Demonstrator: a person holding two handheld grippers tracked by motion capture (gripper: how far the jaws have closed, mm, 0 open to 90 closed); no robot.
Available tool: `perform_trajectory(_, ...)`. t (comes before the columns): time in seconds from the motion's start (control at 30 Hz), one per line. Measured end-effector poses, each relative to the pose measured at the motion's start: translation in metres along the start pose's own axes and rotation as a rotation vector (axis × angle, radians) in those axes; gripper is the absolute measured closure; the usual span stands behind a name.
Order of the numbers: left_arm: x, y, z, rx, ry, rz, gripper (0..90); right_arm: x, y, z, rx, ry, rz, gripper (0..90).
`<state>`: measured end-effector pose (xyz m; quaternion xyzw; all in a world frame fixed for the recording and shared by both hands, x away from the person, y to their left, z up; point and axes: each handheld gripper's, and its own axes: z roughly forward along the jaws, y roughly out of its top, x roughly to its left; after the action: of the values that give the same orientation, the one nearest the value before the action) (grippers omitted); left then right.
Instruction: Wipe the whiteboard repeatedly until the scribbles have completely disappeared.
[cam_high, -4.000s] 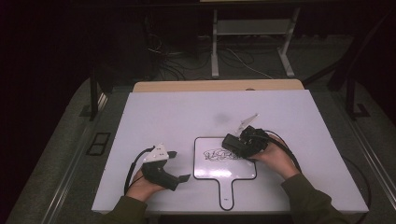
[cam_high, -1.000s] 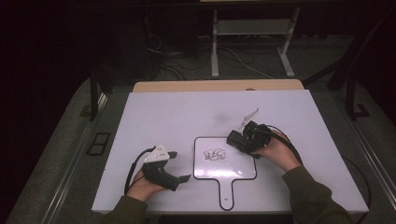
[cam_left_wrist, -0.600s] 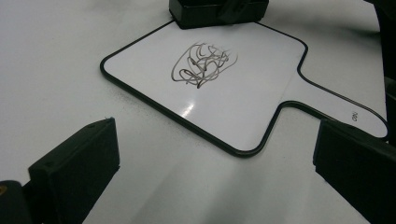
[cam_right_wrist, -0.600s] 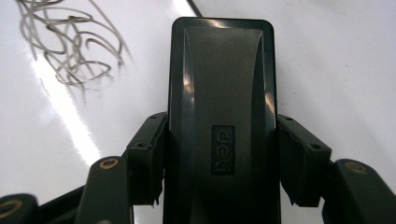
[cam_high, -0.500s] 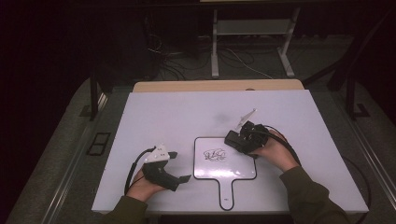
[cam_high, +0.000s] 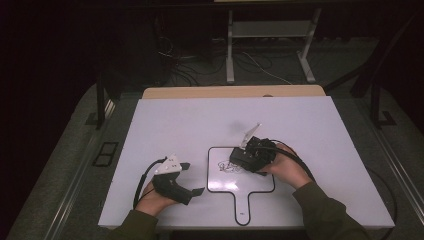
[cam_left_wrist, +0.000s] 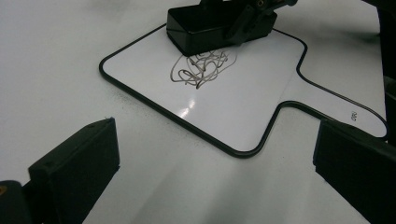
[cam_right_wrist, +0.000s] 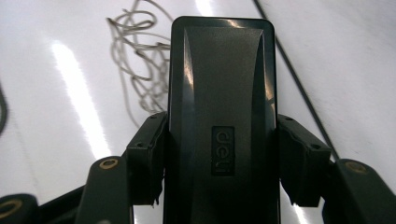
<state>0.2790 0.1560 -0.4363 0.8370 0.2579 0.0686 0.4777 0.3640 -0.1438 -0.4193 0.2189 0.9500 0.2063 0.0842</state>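
Nearest us, L gripper (cam_high: 186, 178) rests low on the white surface (cam_high: 310, 125), fingers (cam_left_wrist: 74, 175) spread wide w/ nothing between; it sits just left of the paddle-shaped whiteboard (cam_high: 260, 186). Handle of the board points toward us. Farther in, R gripper (cam_high: 239, 159) has its fingers (cam_right_wrist: 145, 156) pinching a black eraser (cam_right_wrist: 222, 116) by both long sides. We see the eraser lying flat on the board's upper part, right at the grey scribble (cam_left_wrist: 201, 70), its far end past the marks.
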Motion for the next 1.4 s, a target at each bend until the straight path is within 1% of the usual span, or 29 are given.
perform_trajectory(0.07, 0.000, 0.000, 0.000, 0.000, 0.000, 0.000, 0.0, 0.005, 0.001, 0.000, 0.003, 0.010, -0.003, 38.8)
perform_trajectory(0.1, 0.000, 0.000, 0.000, 0.000, 0.000, -0.001, 0.0, 0.006, 0.002, 0.000, 0.005, 0.002, -0.020, 38.8)
perform_trajectory(0.17, 0.000, 0.000, 0.000, -0.002, 0.000, -0.001, 0.0, 0.012, 0.002, -0.001, 0.006, 0.014, -0.023, 38.8)
perform_trajectory(0.2, 0.000, 0.000, 0.000, -0.002, 0.001, -0.001, 0.0, 0.013, 0.002, -0.001, 0.007, 0.011, -0.032, 38.8)
perform_trajectory(0.23, 0.000, 0.000, 0.000, -0.001, 0.001, -0.001, 0.0, 0.016, 0.002, -0.001, 0.006, 0.020, -0.029, 38.8)
perform_trajectory(0.27, 0.000, 0.000, 0.000, -0.001, 0.000, -0.001, 0.0, 0.018, 0.002, -0.002, 0.009, 0.019, -0.038, 38.8)
perform_trajectory(0.3, 0.000, 0.000, 0.000, -0.001, 0.000, -0.001, 0.0, 0.021, 0.001, -0.002, 0.005, 0.031, -0.033, 38.8)
perform_trajectory(0.37, 0.000, 0.000, 0.000, -0.001, -0.001, -0.001, 0.0, 0.025, 0.001, -0.002, 0.009, 0.043, -0.061, 38.8)
perform_trajectory(0.43, 0.000, 0.000, 0.000, -0.001, 0.000, -0.001, 0.0, 0.028, 0.002, -0.002, 0.006, 0.055, -0.053, 38.8)
perform_trajectory(0.47, 0.000, 0.000, 0.000, 0.000, -0.001, -0.001, 0.0, 0.025, 0.002, -0.002, 0.009, 0.049, -0.064, 38.8)
perform_trajectory(0.5, -0.001, 0.000, 0.000, 0.000, -0.001, 0.000, 0.0, 0.024, 0.003, -0.001, 0.004, 0.058, -0.052, 38.8)
perform_trajectory(0.63, -0.001, 0.000, 0.000, 0.000, 0.000, -0.002, 0.0, 0.013, 0.007, 0.002, 0.008, 0.042, -0.032, 38.8)
perform_trajectory(0.73, 0.000, 0.000, 0.001, 0.003, -0.001, -0.002, 0.0, 0.003, 0.011, 0.005, 0.006, 0.045, -0.008, 38.8)
perform_trajectory(0.87, 0.000, 0.000, 0.001, 0.004, -0.002, 0.000, 0.0, -0.010, 0.017, 0.008, 0.018, 0.034, 0.012, 38.8)
perform_trajectory(0.9, 0.000, 0.000, 0.001, 0.004, -0.002, -0.001, 0.0, -0.014, 0.019, 0.009, 0.021, 0.024, 0.012, 38.8)
perform_trajectory(1.03, -0.001, 0.000, 0.001, 0.005, -0.002, -0.004, 0.0, -0.024, 0.023, 0.012, 0.027, 0.010, 0.037, 38.8)
perform_trajectory(1.07, 0.000, 0.000, 0.001, 0.005, -0.003, 0.000, 0.0, -0.024, 0.024, 0.012, 0.025, 0.017, 0.049, 38.8)
perform_trajectory(1.17, 0.000, -0.001, 0.001, 0.005, -0.003, -0.004, 0.0, -0.023, 0.026, 0.013, 0.033, 0.001, 0.030, 38.8)
perform_trajectory(1.23, 0.000, 0.000, 0.001, 0.005, -0.003, 0.000, 0.0, -0.020, 0.026, 0.012, 0.033, 0.015, 0.033, 38.8)
perform_trajectory(1.27, 0.000, 0.000, 0.001, 0.006, -0.003, 0.001, 0.0, -0.018, 0.026, 0.012, 0.036, 0.009, 0.020, 38.8)
perform_trajectory(1.33, -0.001, 0.000, 0.001, 0.004, -0.002, 0.000, 0.0, -0.013, 0.027, 0.012, 0.036, 0.014, 0.008, 38.8)
perform_trajectory(1.37, -0.001, 0.000, 0.001, 0.003, -0.003, 0.000, 0.0, -0.010, 0.027, 0.011, 0.037, 0.018, 0.011, 38.8)
perform_trajectory(1.4, -0.001, 0.000, 0.001, 0.002, -0.003, -0.001, 0.0, -0.008, 0.027, 0.011, 0.035, 0.022, -0.006, 38.8)
